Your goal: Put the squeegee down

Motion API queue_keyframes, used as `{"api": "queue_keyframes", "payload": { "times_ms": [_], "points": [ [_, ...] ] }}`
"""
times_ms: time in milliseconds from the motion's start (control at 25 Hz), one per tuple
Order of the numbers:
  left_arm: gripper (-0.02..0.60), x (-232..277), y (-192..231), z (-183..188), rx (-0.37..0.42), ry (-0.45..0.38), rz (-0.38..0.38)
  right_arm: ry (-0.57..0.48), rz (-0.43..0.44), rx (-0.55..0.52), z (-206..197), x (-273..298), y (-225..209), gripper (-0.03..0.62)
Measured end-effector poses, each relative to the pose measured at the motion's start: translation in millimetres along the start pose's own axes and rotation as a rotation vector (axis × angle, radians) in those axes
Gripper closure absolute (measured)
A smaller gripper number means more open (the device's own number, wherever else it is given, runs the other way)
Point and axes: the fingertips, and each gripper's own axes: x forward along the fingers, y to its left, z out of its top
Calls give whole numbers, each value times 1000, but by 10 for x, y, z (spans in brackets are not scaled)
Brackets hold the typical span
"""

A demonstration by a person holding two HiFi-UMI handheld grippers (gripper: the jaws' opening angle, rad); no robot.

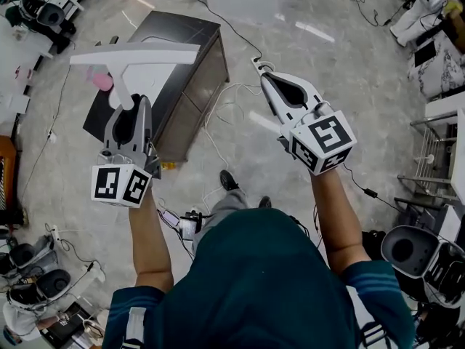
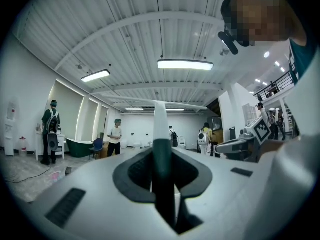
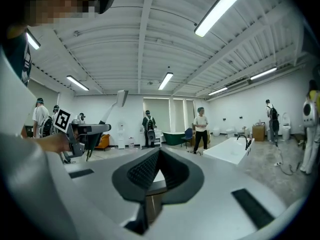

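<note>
Though edge-on between left tool (image 2: 162,149) jaws, squeegee (image 1: 138,55) broad-bladed in head view.

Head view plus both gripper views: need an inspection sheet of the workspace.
Surface: dark cabinet on the grey floor, below the left gripper.
Job's things: squeegee in the air, not yet put down.
Clutter: pink thing beside the squeegee's handle, cannot tell what.
Grippers: left gripper shut on the squeegee's handle; right gripper shut, empty.
Cables: white cable and black cable on the floor beside the cabinet.
Surroundings: white bathtub, people standing.
</note>
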Motion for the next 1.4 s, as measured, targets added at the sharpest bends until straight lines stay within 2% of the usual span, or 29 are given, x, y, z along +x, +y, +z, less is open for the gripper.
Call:
{"api": "queue_keyframes", "payload": {
  "times_ms": [440, 760, 1080, 1400],
  "points": [
    [517, 302, 415, -149, -8, -2, -57, 14, -37, 12, -98, 449, -34, 591],
    [517, 518, 798, 36, -40, -45, -66, 21, -28, -20, 230, 864, -6, 591],
    [517, 588, 993, -6, -45, -40, -28, -1, 22, -25, 337, 1231, -90, 591],
    [517, 798, 1132, -133, -29, -14, 47, -32, 115, -5, 379, 1676, -367, 591]
  ]
}}
